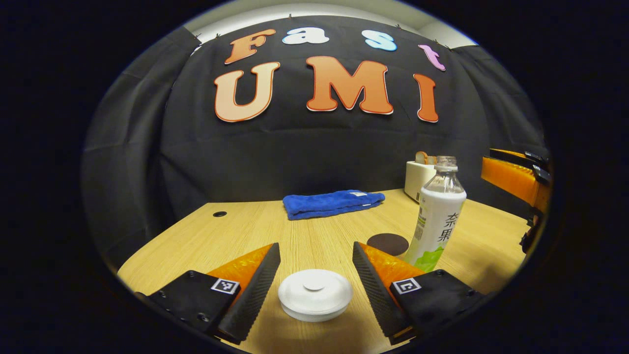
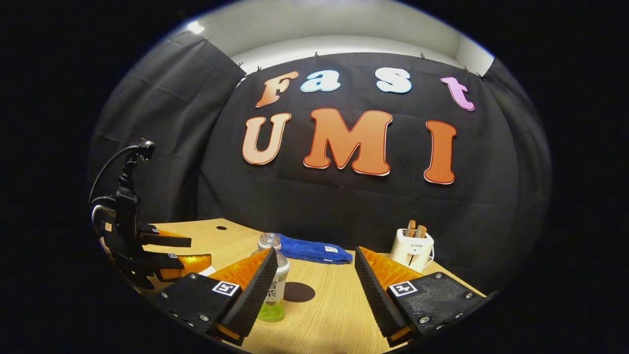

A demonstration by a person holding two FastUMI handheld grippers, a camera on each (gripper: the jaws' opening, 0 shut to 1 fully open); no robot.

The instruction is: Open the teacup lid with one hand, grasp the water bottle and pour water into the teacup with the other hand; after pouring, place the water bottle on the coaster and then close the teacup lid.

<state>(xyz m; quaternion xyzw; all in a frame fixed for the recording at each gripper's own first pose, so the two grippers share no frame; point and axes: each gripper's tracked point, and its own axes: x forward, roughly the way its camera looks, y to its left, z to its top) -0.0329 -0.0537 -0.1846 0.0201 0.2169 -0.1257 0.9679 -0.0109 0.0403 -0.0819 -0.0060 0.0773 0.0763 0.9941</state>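
The left gripper point(image 1: 316, 278) is found with its fingers spread wide, one on each side of the teacup lid point(image 1: 315, 294), neither touching it. The lid is seated on the cup, at the six o'clock position of the left gripper view. The straddling stance is judged to be the preparation for lifting the lid; that step is not yet done.

The water bottle point(image 1: 438, 215) stands upright and uncapped at about four o'clock from the view's centre, on the table point(image 1: 236, 231). The coaster point(image 1: 387, 244), a dark disc, lies just beside the bottle's base, apparently kept near so that the set-down after pouring is short.

The right gripper point(image 2: 313, 290) is likewise released, nothing held between its fingers. In the right gripper view the bottle is partly hidden behind one finger at seven o'clock; it is not yet lined up between the fingers.

A folded blue towel point(image 1: 333, 203) and a toaster point(image 2: 412, 249) stand farther back, well apart from the working area.
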